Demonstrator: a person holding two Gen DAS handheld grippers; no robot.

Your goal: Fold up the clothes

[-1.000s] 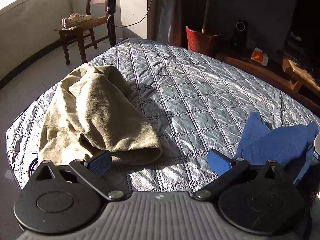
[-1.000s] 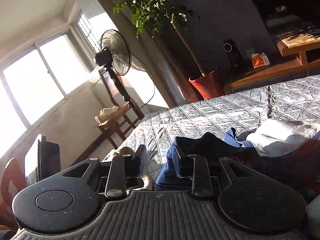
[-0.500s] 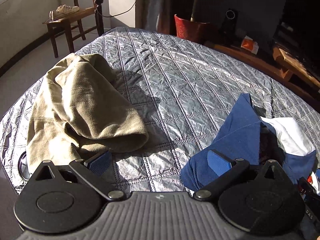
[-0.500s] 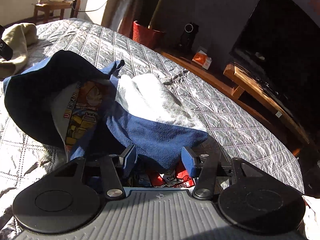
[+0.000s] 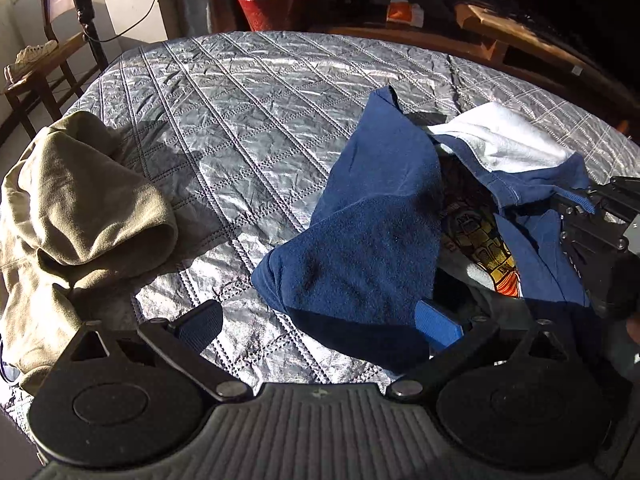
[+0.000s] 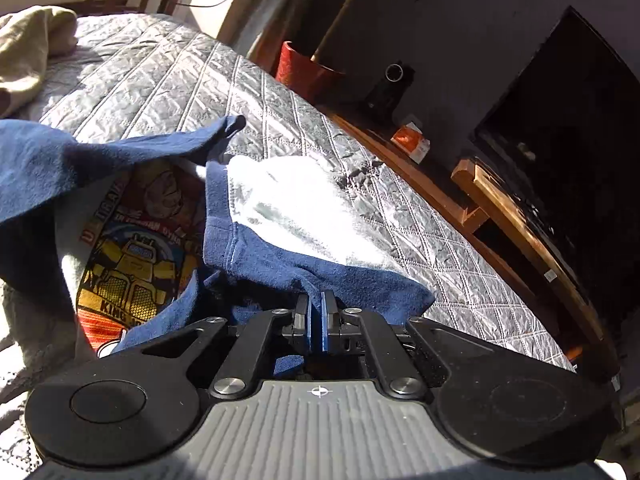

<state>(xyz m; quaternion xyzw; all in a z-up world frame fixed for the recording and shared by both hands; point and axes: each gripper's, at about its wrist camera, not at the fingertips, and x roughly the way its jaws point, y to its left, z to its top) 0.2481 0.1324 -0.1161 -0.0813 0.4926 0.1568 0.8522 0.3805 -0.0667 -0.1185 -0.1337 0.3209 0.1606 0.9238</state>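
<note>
From the left wrist view, the left gripper (image 5: 320,322) had its fingers spread wide over the quilted bed (image 5: 248,120), the blue shirt (image 5: 372,240) just ahead. From the right wrist view, the right gripper (image 6: 317,320) had its fingers pinching the blue shirt's (image 6: 280,264) hem.

quilt (image 5: 248,128): shiny, crinkled silver fabric, stitched in diamonds
blue shirt (image 5: 372,240): soft matt cloth, fuzzy nap
tan garment (image 5: 80,208): matt fleece
pot (image 5: 272,10): glossy red
bench (image 6: 520,224): bare wood
</note>
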